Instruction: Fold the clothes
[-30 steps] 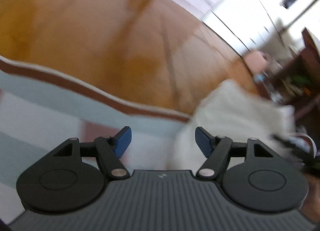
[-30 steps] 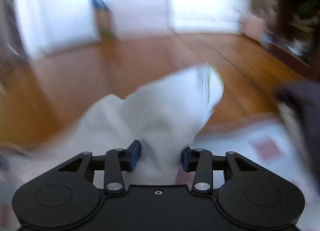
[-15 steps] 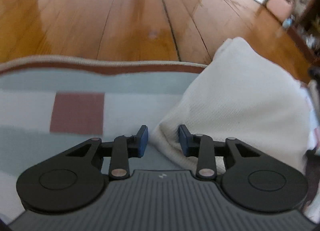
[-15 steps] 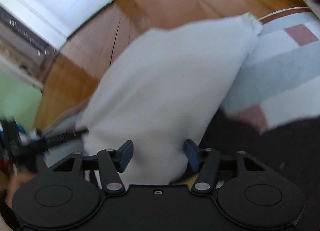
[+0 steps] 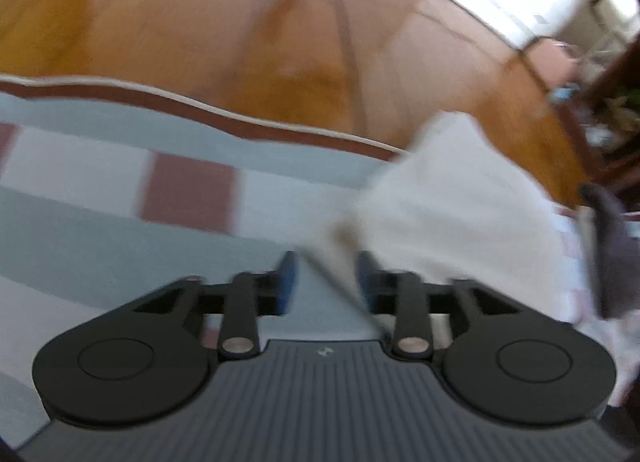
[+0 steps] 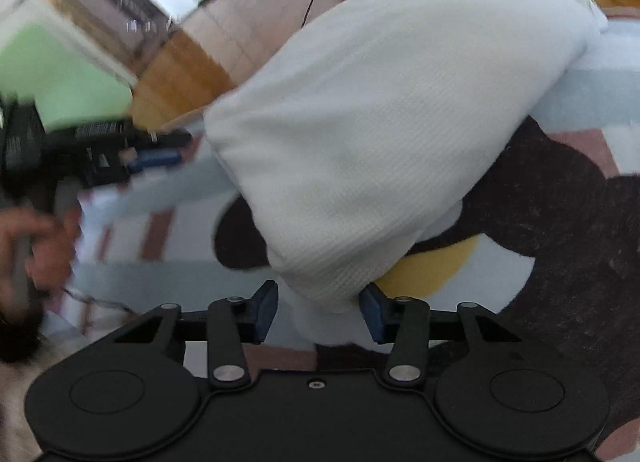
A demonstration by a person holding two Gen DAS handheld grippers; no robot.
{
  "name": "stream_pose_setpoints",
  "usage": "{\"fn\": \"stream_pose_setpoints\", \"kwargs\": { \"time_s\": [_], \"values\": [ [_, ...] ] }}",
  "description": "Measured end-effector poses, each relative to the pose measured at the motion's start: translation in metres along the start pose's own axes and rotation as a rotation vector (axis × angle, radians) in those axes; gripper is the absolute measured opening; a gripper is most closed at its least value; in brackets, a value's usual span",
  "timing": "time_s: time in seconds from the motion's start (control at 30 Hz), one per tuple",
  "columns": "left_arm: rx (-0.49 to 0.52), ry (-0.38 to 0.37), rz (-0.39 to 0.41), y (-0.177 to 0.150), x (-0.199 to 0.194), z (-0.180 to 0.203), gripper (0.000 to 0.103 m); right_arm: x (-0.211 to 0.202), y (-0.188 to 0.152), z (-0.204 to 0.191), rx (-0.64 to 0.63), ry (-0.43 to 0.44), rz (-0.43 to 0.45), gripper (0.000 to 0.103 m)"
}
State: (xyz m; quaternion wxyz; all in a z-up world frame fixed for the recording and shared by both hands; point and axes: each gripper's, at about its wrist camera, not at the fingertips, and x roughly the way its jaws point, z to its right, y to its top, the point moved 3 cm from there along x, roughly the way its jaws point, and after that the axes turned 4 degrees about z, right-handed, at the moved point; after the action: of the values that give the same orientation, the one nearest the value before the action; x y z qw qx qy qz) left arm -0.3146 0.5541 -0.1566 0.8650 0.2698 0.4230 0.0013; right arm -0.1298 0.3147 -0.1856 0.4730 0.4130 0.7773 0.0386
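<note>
A white ribbed garment (image 6: 360, 122) lies bunched on a patterned rug (image 6: 580, 94), bulging up toward the wooden floor. One corner of it sits between the blue pads of my right gripper (image 6: 320, 312). Those jaws are closing, with a sliver of gap still showing at the left pad. In the left wrist view the same garment (image 5: 460, 214) spreads to the right. Its folded edge runs between the pads of my left gripper (image 5: 326, 278), whose jaws are opening and no longer pinch it. The right wrist view also shows the left gripper (image 6: 160, 150) at the far left, held by a hand (image 6: 36, 246).
The rug (image 5: 100, 222) has pale blue, white and brick-red blocks, plus dark brown and yellow patches (image 6: 560, 242). Its brown border meets the wooden floor (image 5: 240, 42). A blurred dark grey shape (image 5: 612, 254) stands at the right. Dark furniture (image 5: 616, 110) is at the far right.
The left jaws, narrow on the garment's edge half a second ago, now stand wider. The right gripper has tipped down over the rug, and its jaws have drawn in around the garment's corner.
</note>
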Motion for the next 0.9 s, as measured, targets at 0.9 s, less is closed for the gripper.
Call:
{"fn": "stream_pose_setpoints", "kwargs": {
  "time_s": [0.9],
  "values": [
    [-0.139,-0.108,-0.153,-0.036,0.03,0.006,0.053,-0.016,0.012,0.031,0.266,0.076,0.087,0.07]
  ]
}}
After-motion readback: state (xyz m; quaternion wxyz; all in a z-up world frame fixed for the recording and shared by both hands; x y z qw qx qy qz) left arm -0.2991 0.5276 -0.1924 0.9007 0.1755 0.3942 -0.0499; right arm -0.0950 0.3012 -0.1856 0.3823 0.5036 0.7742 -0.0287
